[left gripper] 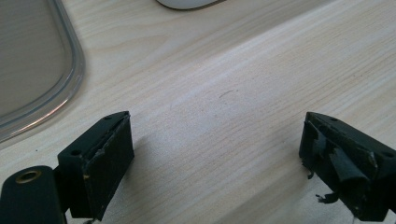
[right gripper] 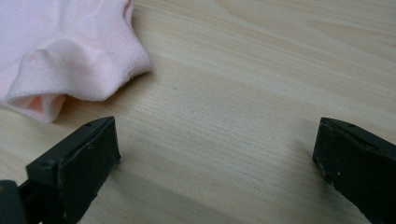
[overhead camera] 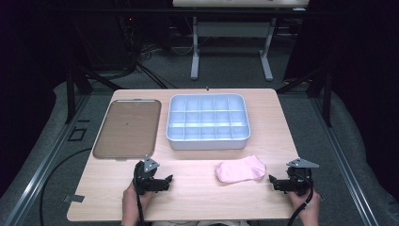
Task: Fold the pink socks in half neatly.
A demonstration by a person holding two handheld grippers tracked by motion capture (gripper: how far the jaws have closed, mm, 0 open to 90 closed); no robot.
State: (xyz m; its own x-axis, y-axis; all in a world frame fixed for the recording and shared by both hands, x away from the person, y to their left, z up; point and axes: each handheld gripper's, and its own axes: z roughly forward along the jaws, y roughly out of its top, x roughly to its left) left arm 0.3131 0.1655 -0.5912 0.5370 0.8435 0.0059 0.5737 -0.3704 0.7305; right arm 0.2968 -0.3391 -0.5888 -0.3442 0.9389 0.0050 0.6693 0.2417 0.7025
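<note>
A pink sock [overhead camera: 241, 168] lies crumpled on the wooden table [overhead camera: 197, 197] near its front edge, right of centre. My right gripper [overhead camera: 284, 181] rests just right of the sock, held by a hand at the table's front right corner. In the right gripper view its jaws [right gripper: 215, 125] stand wide open over bare wood, with the sock [right gripper: 70, 42] ahead and to the left, clear of the pads. My left gripper [overhead camera: 157, 179] sits at the front left, open too [left gripper: 215, 126], with nothing between its jaws.
A flat brown tray [overhead camera: 127, 128] lies at the left back of the table; its rim [left gripper: 74, 70] shows in the left gripper view. A pale box with several compartments [overhead camera: 207, 122] stands at the centre back. Bare wood separates the two grippers.
</note>
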